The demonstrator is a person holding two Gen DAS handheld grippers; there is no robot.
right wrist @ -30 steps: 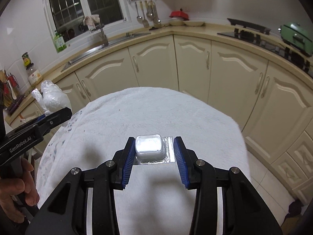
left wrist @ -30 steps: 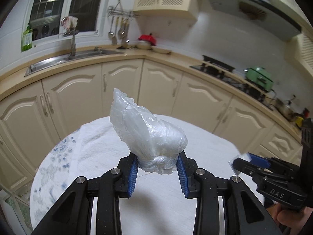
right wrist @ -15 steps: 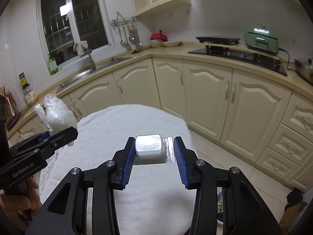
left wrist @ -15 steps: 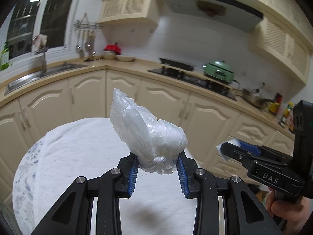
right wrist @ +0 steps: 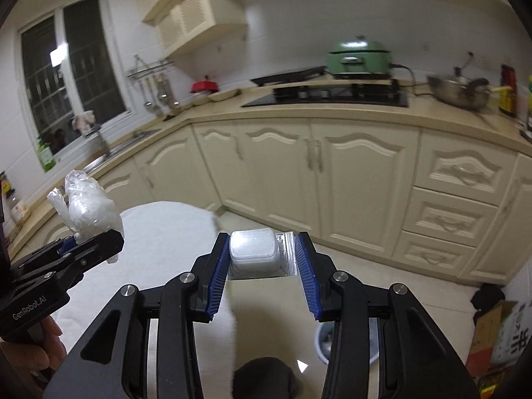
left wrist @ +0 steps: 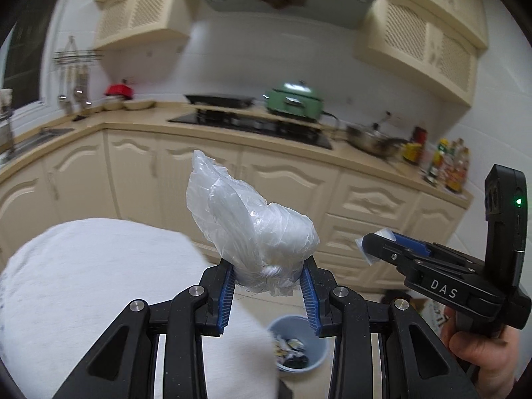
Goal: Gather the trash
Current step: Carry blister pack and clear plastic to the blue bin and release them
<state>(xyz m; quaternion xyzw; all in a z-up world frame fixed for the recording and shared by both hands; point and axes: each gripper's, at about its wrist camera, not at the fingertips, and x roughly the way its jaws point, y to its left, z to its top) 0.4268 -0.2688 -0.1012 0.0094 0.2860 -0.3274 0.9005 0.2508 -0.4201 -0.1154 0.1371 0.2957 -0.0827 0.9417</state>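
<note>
My left gripper (left wrist: 268,271) is shut on a crumpled clear plastic bag (left wrist: 252,229), which stands up between the blue pads. The same plastic bag (right wrist: 88,211) shows at the left of the right wrist view, held by the left gripper (right wrist: 83,244). My right gripper (right wrist: 262,254) is shut on a small white blister pack with a foil edge (right wrist: 254,252). In the left wrist view the right gripper (left wrist: 375,249) sits at the right, a hand (left wrist: 482,359) on its handle. Low on the floor stands a light blue trash bin (left wrist: 292,345) with scraps inside, also the bin (right wrist: 321,342) behind my right finger.
A round table with a white cloth (left wrist: 83,282) lies at the lower left. Cream cabinets (right wrist: 349,179) and a counter with a stove (left wrist: 252,123), a green pot (left wrist: 294,99) and a pan run behind. A cardboard box (right wrist: 498,335) sits on the floor at right.
Both grippers have swung right, off the table toward the stove side, each still holding its item. The floor and the blue bin have come into view below them.
</note>
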